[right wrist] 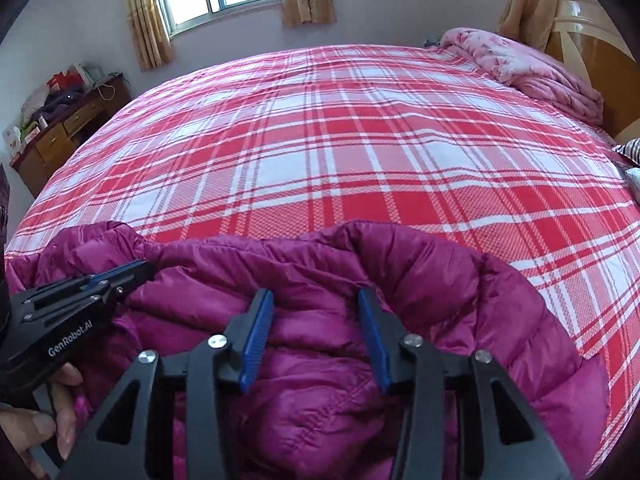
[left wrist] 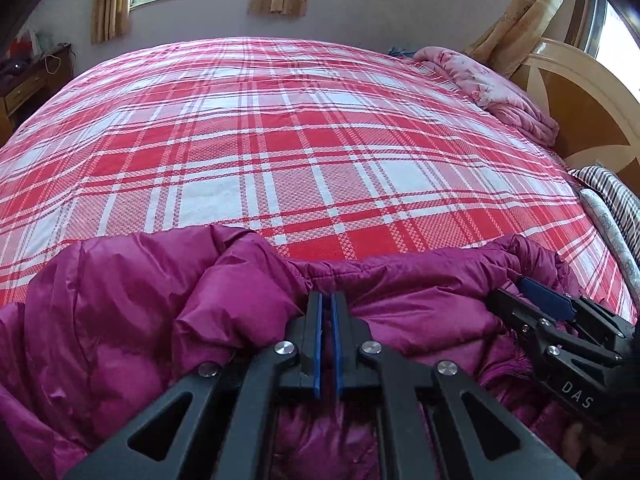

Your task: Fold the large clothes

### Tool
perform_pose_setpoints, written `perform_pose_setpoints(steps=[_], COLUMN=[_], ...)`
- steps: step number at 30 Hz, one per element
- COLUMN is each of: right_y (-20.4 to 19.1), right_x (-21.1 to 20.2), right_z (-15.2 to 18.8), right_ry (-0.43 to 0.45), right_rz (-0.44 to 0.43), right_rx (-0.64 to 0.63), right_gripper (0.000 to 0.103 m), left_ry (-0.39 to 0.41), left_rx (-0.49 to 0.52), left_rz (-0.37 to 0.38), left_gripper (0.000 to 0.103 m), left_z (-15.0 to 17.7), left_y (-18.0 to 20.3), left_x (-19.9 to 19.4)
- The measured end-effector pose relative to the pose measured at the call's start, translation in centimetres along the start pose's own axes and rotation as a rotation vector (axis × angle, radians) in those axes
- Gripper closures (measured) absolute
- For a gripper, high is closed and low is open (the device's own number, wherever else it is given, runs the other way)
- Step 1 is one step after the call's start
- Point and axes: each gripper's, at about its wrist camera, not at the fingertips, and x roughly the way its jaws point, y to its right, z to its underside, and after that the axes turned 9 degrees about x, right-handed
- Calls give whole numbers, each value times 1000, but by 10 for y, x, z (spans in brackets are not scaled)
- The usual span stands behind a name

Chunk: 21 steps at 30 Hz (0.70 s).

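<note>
left gripper (left wrist: 329,300) closed, blue pads nearly touching, a thin slit between them, fingers pointing forward and level. right gripper (right wrist: 316,300) spread wide, blue pads (right wrist: 256,336) well apart, angled outward. seen from the right wrist, left gripper off to the left side, held by a bare hand (right wrist: 52,416) wrapped round its handle.

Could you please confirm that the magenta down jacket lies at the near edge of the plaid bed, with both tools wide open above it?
Not quite: only the right tool is open, its blue pads spread over the magenta down jacket, as the right wrist view shows. The left tool is shut, its pads nearly together in the left wrist view. The jacket does lie at the near edge of the plaid bed.
</note>
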Motion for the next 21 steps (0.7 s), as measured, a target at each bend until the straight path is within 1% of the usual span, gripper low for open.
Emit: perform_pose_setpoints(steps=[9,21], right_y=[-4,-4], right_x=[8,9], right_z=[1,2], right_ry=[-9,-10], right_rz=[43,51], right_rx=[-27,-36], right_gripper=[55,55], left_ry=[-2,-1], left_rx=[18,30], left_rz=[-21,-39], left_gripper=[98,98], left_z=[0,0], left_y=[4,7], left_x=[-1,0])
